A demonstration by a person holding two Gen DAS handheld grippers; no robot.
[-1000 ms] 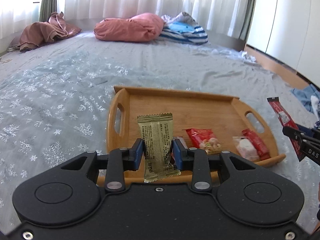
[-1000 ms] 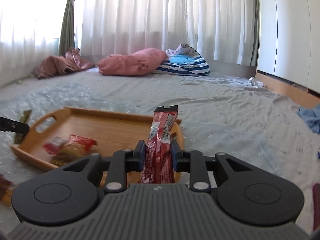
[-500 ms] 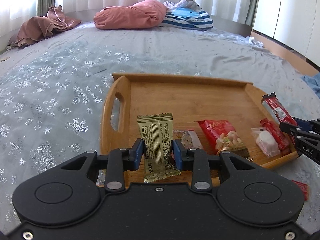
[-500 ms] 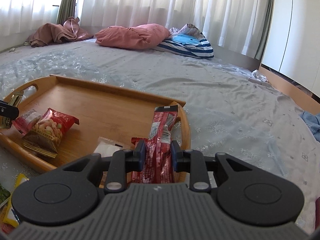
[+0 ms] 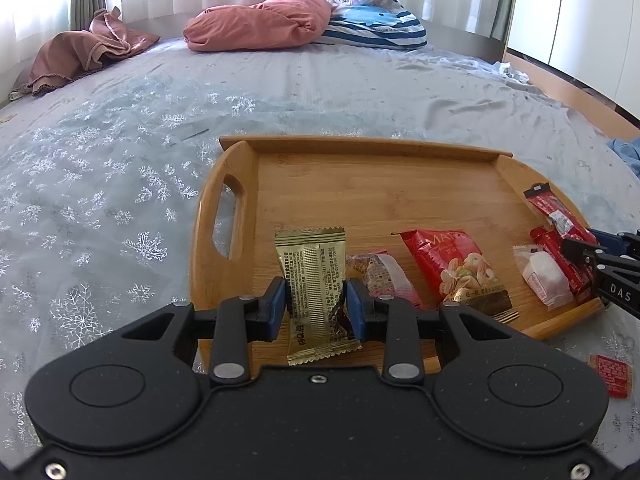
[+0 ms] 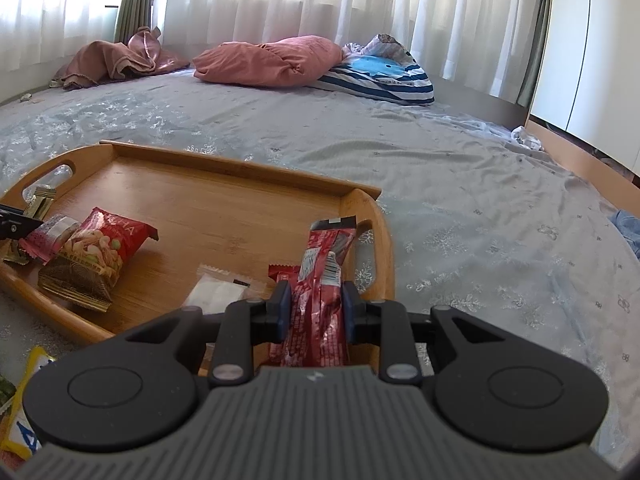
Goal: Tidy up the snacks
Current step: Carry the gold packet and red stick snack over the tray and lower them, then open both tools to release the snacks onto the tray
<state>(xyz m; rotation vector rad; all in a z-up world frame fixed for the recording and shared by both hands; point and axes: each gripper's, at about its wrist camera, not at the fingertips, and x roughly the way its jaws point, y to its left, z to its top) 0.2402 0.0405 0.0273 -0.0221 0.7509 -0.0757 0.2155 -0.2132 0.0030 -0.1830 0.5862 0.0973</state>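
Note:
A wooden tray [image 5: 360, 176] [image 6: 224, 208] lies on the bed. My left gripper [image 5: 316, 300] is shut on a gold snack packet [image 5: 314, 280], held upright over the tray's near left part. My right gripper [image 6: 314, 306] is shut on a long red snack bar [image 6: 324, 280] over the tray's right end; in the left wrist view that gripper [image 5: 600, 256] and the bar [image 5: 554, 214] show at the right edge. In the tray lie a red nut bag [image 5: 456, 268] [image 6: 96, 252], a pink wrapped snack [image 5: 380, 272], a white wrapped snack [image 5: 544, 276] [image 6: 220, 292] and a red packet [image 5: 560, 256].
The grey snowflake bedspread [image 5: 120, 184] spreads all round the tray. A small red packet [image 5: 610, 374] lies on it near the tray's right corner, and a yellow packet [image 6: 24, 400] at the near left. Pink pillow [image 5: 256, 20], striped pillow [image 5: 372, 24] and brown cloth [image 5: 80, 52] lie far back.
Both grippers have sunk and come in over the tray, each keeping its packet. The tray looks nearer and lower in both views than a second ago.

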